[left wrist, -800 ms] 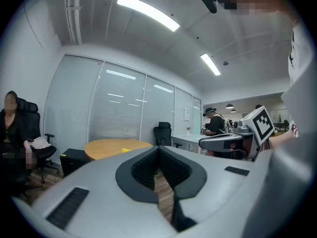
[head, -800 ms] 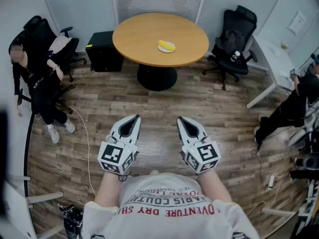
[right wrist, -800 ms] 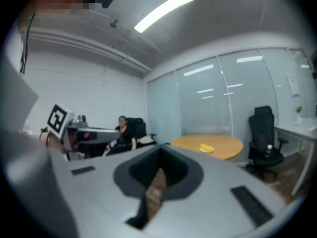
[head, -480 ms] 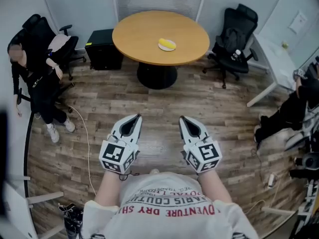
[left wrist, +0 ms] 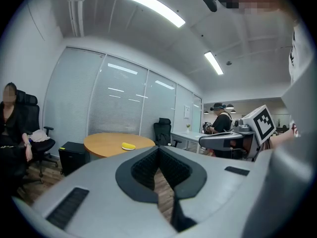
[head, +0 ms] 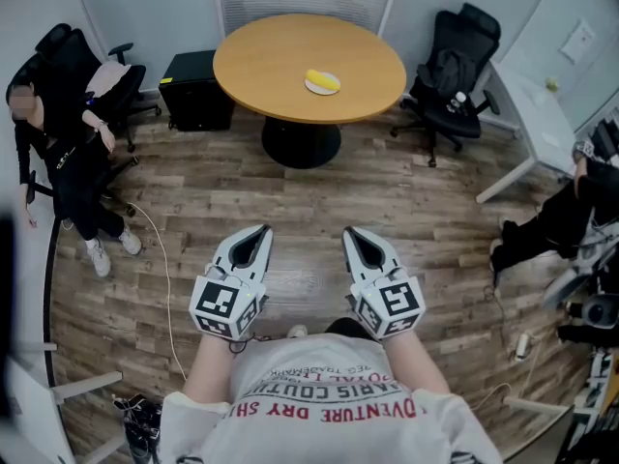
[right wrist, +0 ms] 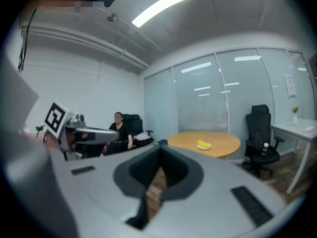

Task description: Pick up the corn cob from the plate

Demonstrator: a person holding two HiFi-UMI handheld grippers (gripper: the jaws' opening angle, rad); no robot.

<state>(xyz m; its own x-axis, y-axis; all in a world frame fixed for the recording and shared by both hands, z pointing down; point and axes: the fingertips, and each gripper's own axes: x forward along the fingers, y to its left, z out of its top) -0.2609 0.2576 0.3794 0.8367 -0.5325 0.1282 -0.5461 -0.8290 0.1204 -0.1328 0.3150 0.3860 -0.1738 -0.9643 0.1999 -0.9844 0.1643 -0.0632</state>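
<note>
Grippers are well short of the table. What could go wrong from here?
1. The left gripper and right gripper are both shut and empty. If neither opens in time, it may knock the corn cob away.
2. The cob looks rounded and lies on a small plate. An off-centre pinch could roll it or slide the plate across the table.
3. A white cable on the floor left of the path could be a trip hazard.

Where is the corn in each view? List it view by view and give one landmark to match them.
Head view: corn at top centre, on the table.
Left gripper view: corn left of centre, small, on the far table.
Right gripper view: corn right of centre, on the table.
Shared landmark: the round wooden table under the corn, in all three views.
</note>
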